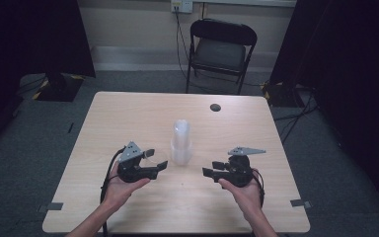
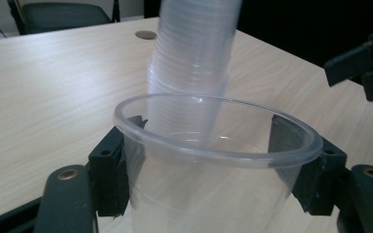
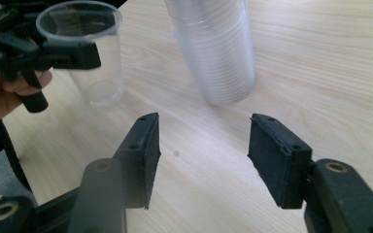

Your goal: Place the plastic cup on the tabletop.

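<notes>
A tall stack of clear plastic cups (image 1: 181, 143) stands mouth-down near the middle of the wooden table (image 1: 128, 113). My left gripper (image 1: 155, 159) is just left of the stack and is shut on a single clear plastic cup (image 2: 213, 184), held upright by its wall below the rim. In the right gripper view that cup (image 3: 94, 58) hangs a little above the tabletop, apart from the stack (image 3: 213, 48). My right gripper (image 3: 204, 155) is open to the right of the stack, its jaws pointing toward it with only bare table between them.
A dark round grommet (image 1: 215, 107) sits in the table near its far edge. A black folding chair (image 1: 220, 49) stands beyond the table. Strips of tape mark the front corners. Bare wood lies on both sides of the stack.
</notes>
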